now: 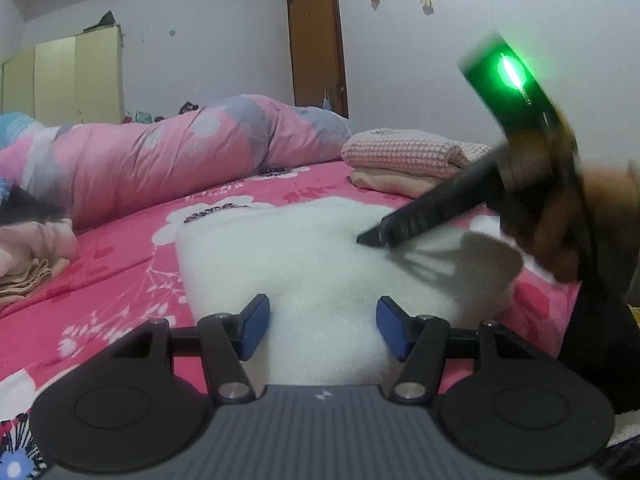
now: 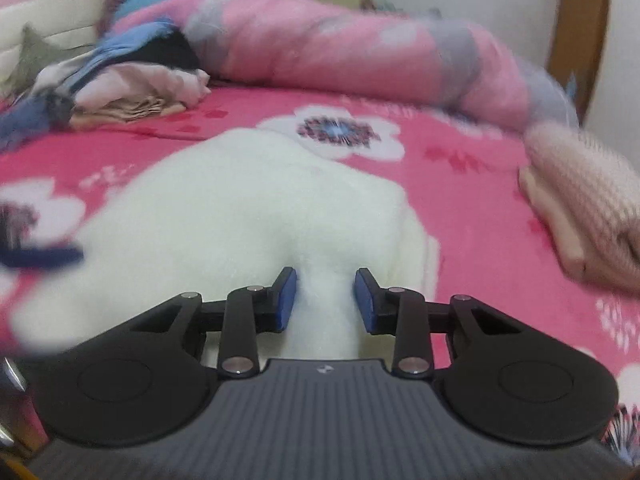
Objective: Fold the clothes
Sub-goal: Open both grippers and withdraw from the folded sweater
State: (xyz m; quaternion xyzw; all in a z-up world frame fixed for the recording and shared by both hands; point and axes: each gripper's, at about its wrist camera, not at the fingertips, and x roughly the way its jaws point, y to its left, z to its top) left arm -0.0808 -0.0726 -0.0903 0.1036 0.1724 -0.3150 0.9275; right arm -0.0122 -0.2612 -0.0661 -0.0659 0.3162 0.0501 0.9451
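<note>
- The white fleece garment (image 1: 320,256) lay flat on the pink floral bedsheet (image 1: 120,264), spreading forward from both pairs of fingers.
- The left gripper (image 1: 322,326) stood with its jaws about half apart; the fleece lay under and between the blue pads (image 1: 256,326) without being pinched, so it held nothing.
- The right gripper (image 2: 325,300) had its jaws drawn in narrower, and a raised ridge of the fleece ran up between its pads (image 2: 286,300). The cloth appeared pinched there, though motion blur left the contact a little uncertain.
- Judging by its look, the garment was thick, soft and light: it would sag and drag rather than hold shape, and its fluffy pile should grip well, not slip. Nothing about it seemed fragile.
- The best hold would be on an edge or corner, taking a deep bite through the full thickness, since a shallow pinch might catch only fluff.
- Counts: one white garment being worked; two grippers; one stack of two folded pieces (image 1: 404,164) beyond the fingers on the right side; one loose heap of clothes (image 2: 132,100) far ahead to the left, its number unclear; one rolled pink quilt (image 1: 168,156) at the back.
</note>
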